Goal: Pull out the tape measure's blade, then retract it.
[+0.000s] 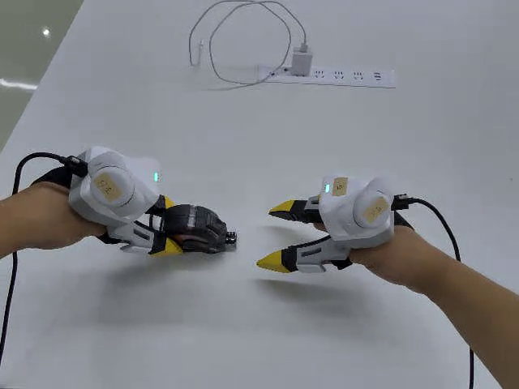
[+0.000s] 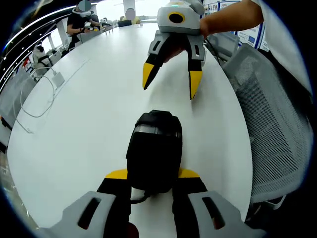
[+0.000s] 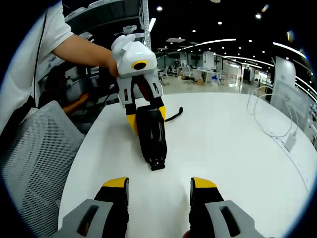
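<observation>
A black tape measure [image 1: 197, 228] lies on the white table [image 1: 243, 146], its blade tip facing right with no blade drawn out. My left gripper [image 1: 166, 225] is shut on its rear body; the case [image 2: 154, 148] sits between the yellow-tipped fingers [image 2: 117, 174] in the left gripper view. My right gripper [image 1: 278, 235] stands open a short way to the right of the tape's tip, jaws pointing at it with nothing between them. In the right gripper view the tape measure [image 3: 151, 136] lies ahead of the open right gripper [image 3: 159, 184], held by the left gripper [image 3: 143, 111].
A white power strip [image 1: 336, 76] with a plugged charger [image 1: 302, 60] and a looping white cable [image 1: 235, 40] lies at the far side of the table. A grey mesh chair [image 2: 267, 119] stands beside the table. Black cables [image 1: 20, 174] trail from both grippers.
</observation>
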